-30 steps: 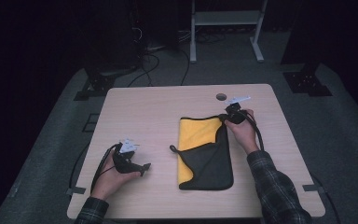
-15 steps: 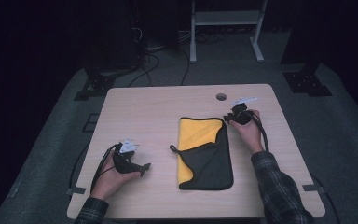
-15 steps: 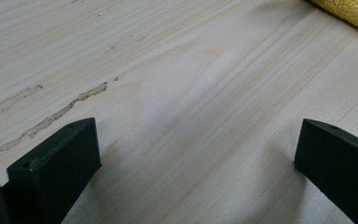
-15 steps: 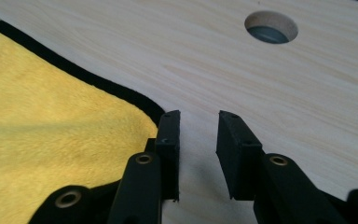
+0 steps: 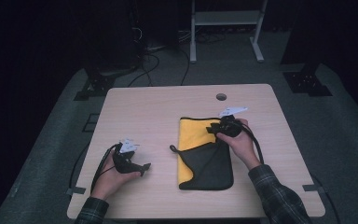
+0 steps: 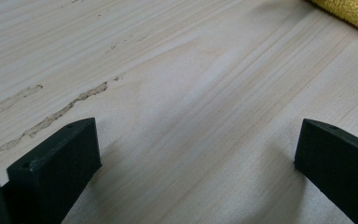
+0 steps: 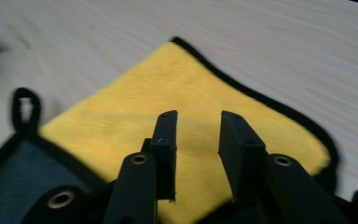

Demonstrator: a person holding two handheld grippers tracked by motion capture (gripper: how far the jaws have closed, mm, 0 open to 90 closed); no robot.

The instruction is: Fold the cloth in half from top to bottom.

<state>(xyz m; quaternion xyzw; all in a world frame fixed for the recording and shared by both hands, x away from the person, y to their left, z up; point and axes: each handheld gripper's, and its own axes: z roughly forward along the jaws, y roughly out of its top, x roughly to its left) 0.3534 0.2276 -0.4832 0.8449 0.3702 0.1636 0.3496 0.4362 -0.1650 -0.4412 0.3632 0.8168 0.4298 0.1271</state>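
Note:
A yellow cloth (image 5: pixel 193 135) with a black hem lies in the middle of the wooden table (image 5: pixel 154 107). Its dark grey side (image 5: pixel 209 165) is folded over the near half, and a small loop (image 5: pixel 173 149) sticks out at its left edge. My right gripper (image 5: pixel 213 129) hovers over the cloth's far right part. In the right gripper view its jaws (image 7: pixel 198 116) have just been opening and stand apart above the yellow cloth (image 7: pixel 186 93) with nothing between them. My left gripper (image 5: pixel 143 168) rests on the table's near left, jaws (image 6: pixel 198 128) wide open over bare wood; a yellow cloth corner (image 6: pixel 349 9) shows ahead.
A round cable hole (image 5: pixel 221 97) sits in the table near its far edge. Beyond the table stand a white metal frame (image 5: pixel 223 18) and dark equipment with cables on the floor (image 5: pixel 154 60). A black cable (image 5: pixel 254 140) trails from the right gripper.
The right gripper let go of the cloth's far right corner and opened. It then moved left and toward the person, over the yellow part. The left gripper stayed put.

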